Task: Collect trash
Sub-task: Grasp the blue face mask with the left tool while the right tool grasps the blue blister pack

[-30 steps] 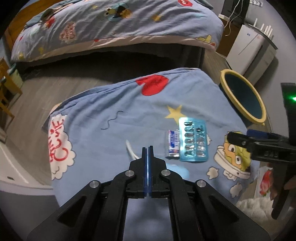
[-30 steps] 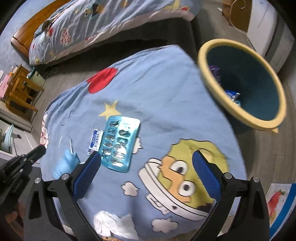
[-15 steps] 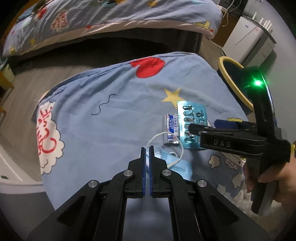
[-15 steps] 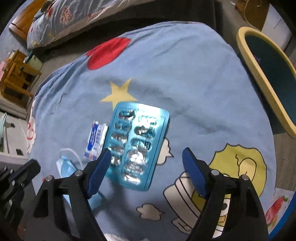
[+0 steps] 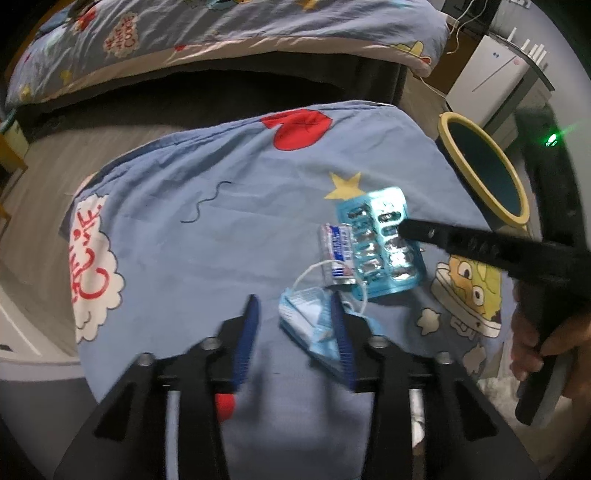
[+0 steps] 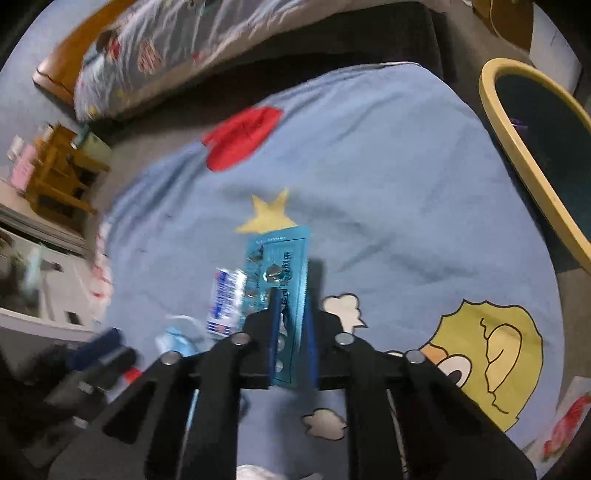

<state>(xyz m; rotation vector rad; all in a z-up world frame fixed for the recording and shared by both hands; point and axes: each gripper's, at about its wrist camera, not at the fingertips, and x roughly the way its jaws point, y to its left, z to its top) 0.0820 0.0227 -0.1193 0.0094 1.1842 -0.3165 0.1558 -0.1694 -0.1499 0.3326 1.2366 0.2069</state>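
Note:
On the blue cartoon bedsheet (image 5: 207, 236) lie a teal blister pack (image 5: 376, 243), a small white-and-blue wrapper (image 5: 336, 254) and a crumpled blue face mask (image 5: 314, 325). My left gripper (image 5: 295, 314) is open, its right finger over the mask. My right gripper (image 6: 291, 306) is shut on the blister pack (image 6: 280, 258), which stands on edge between the fingers. It also shows in the left wrist view (image 5: 436, 234), reaching in from the right. The wrapper (image 6: 227, 299) and mask (image 6: 177, 338) lie to its left.
A yellow-rimmed bin (image 5: 480, 170) with a dark inside stands off the sheet's right edge; it also shows in the right wrist view (image 6: 524, 147). A second bed (image 5: 221, 33) lies beyond a floor gap. White tissue (image 6: 255, 472) lies near the front edge.
My left gripper has opened and come down over the mask. My right gripper has closed on the blister pack and tipped it up on edge.

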